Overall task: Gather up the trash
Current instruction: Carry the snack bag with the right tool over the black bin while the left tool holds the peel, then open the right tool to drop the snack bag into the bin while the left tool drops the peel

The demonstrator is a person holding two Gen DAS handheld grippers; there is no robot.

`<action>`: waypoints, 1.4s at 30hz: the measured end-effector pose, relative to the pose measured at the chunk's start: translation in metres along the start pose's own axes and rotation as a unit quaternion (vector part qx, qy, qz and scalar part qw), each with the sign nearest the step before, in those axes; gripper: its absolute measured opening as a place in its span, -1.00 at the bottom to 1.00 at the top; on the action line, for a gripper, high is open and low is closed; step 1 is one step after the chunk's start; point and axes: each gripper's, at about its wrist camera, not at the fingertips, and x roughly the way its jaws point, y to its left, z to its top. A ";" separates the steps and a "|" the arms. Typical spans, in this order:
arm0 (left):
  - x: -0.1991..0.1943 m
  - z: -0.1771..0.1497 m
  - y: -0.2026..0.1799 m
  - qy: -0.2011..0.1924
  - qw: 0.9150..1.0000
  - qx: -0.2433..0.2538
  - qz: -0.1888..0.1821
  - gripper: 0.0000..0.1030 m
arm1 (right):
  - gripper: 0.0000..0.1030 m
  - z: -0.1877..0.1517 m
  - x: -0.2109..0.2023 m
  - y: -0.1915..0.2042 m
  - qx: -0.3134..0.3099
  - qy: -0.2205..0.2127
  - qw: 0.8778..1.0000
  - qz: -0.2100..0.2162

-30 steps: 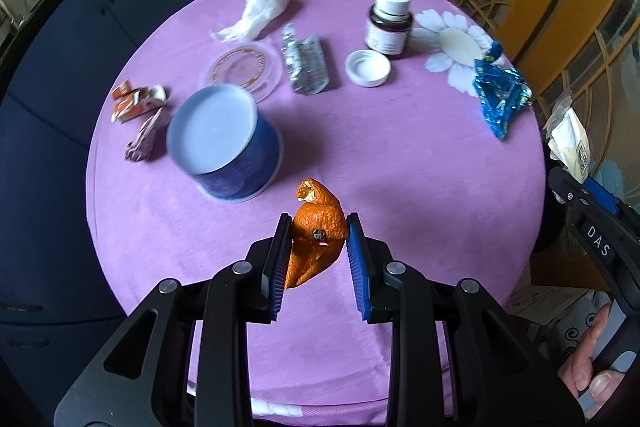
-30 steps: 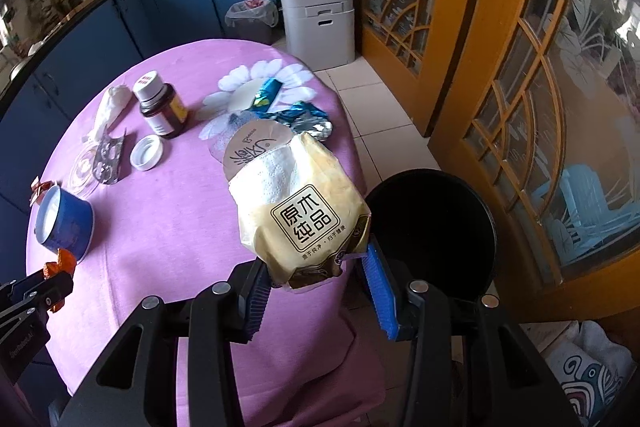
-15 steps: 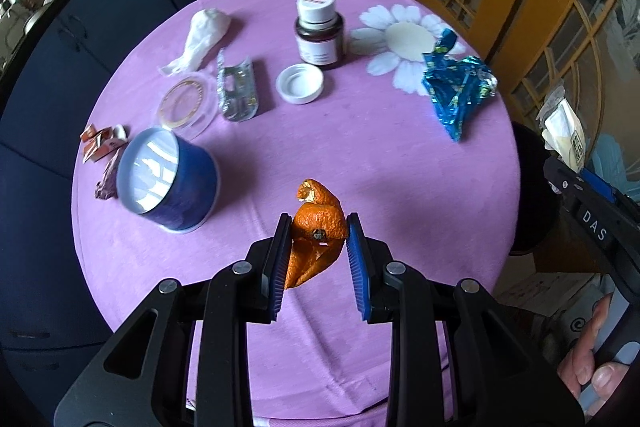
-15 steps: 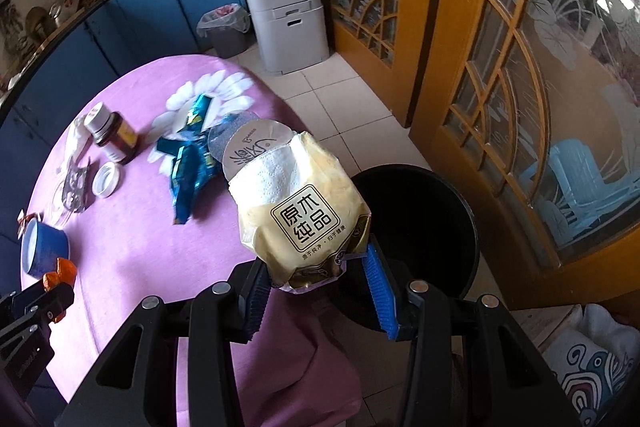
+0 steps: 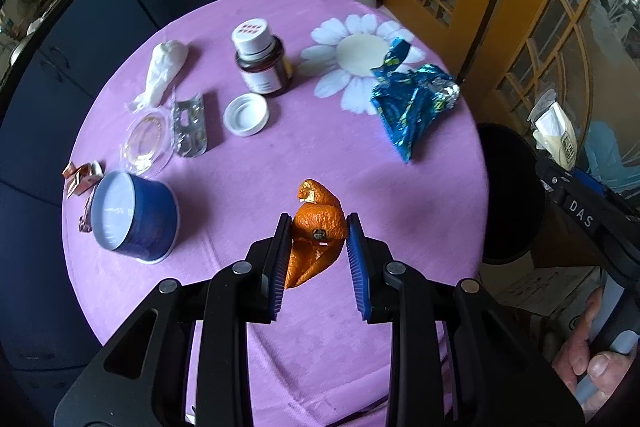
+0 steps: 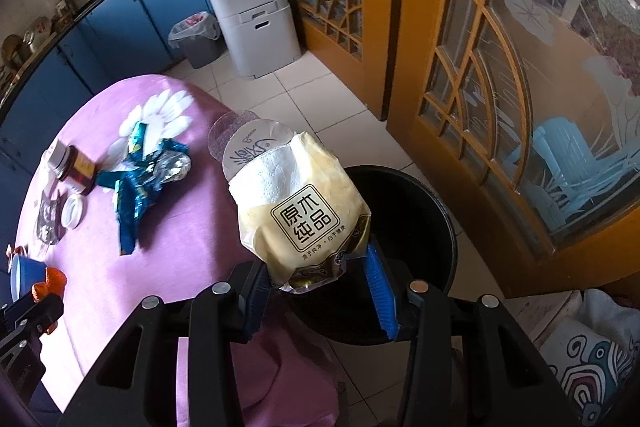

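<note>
Trash rides in both tools: the right tool (image 6: 316,281) grips a tissue packet (image 6: 300,211) just above the black bin (image 6: 416,211), nearer it than the left tool (image 5: 318,251), which clamps orange peel (image 5: 316,231) above the counter (image 5: 320,155).

Both grippers swung right: tissue pack (image 6: 298,205) now over black bin (image 6: 416,195), orange peel (image 5: 316,239) nearer table (image 5: 280,167) edge.
</note>
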 end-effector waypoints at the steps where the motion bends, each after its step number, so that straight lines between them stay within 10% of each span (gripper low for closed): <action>1: 0.000 0.002 -0.004 -0.002 1.000 0.004 0.000 -0.44 | -0.17 0.000 0.001 -0.002 0.003 0.000 1.000 -0.002; 42: 0.037 0.083 -0.187 -0.033 0.988 0.150 0.002 -0.41 | -0.17 0.006 0.047 -0.078 0.085 0.030 0.996 -0.028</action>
